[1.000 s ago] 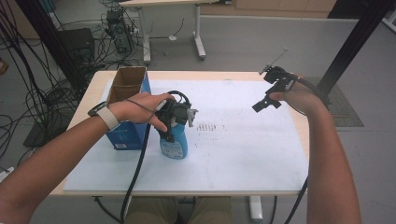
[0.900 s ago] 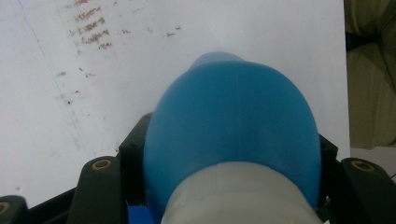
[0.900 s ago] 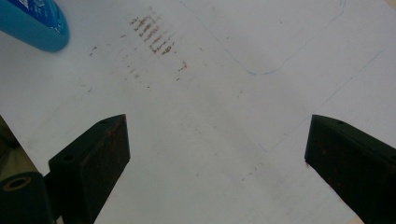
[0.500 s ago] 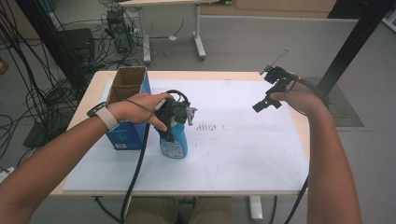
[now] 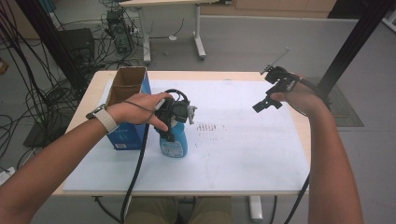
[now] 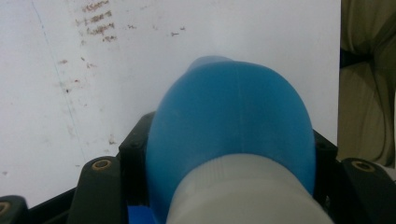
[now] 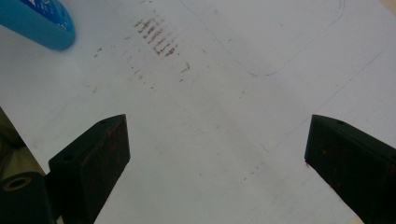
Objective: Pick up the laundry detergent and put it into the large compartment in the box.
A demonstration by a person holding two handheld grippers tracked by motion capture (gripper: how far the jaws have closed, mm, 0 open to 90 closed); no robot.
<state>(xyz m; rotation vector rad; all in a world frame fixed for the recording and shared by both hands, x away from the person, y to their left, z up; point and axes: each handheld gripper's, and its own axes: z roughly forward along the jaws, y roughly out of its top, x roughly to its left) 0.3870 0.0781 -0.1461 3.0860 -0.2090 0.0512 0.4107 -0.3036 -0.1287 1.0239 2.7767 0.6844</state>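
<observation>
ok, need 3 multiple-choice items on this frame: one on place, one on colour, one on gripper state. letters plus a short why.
1. Where does the cardboard box stand relative to the blue bottle?
A. on its right
B. on its left
C. on top of it

2. What colour is the bottle's body?
A. blue
B. red
C. green

3. How do the right gripper jaws stand?
A. shut on the bottle
B. shut on a cloth
C. open, nothing between them

Key: 1 B, the high view shows the box left of the bottle; 2 A, blue in the left gripper view, where the left gripper clamps it; 3 C, the right gripper view shows the jaws apart over the white mat.
</observation>
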